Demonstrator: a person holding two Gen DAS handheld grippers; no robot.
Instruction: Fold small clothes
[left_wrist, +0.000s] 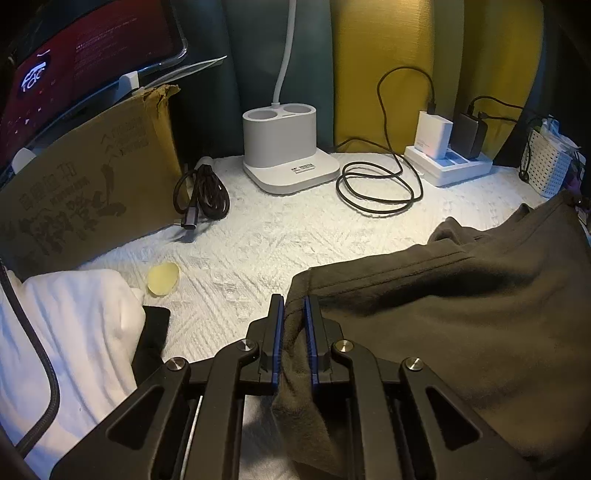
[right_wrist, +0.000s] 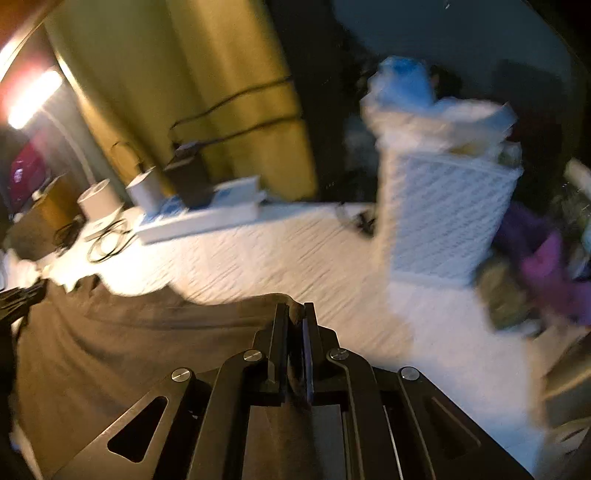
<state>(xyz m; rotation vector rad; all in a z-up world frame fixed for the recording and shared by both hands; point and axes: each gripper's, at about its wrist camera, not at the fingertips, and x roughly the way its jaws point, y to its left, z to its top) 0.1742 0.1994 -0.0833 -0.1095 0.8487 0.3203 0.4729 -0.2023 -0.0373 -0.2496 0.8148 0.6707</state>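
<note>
A dark olive-brown garment (left_wrist: 461, 317) lies spread over the white textured cloth (left_wrist: 258, 236) on the table, to the right in the left wrist view. My left gripper (left_wrist: 294, 301) is shut on its near left edge, with fabric bunched between the fingers. In the blurred right wrist view the same garment (right_wrist: 122, 332) stretches away to the left. My right gripper (right_wrist: 295, 308) is shut on its other edge. The left gripper's dark frame (right_wrist: 18, 299) shows at the far left there.
A folded white garment (left_wrist: 70, 325) lies at the left beside a cardboard box (left_wrist: 85, 184). A lamp base (left_wrist: 284, 151), coiled cables (left_wrist: 376, 188), a power strip with chargers (left_wrist: 447, 162) and a white basket (right_wrist: 447, 218) line the back. A yellow disc (left_wrist: 163, 278) lies nearby.
</note>
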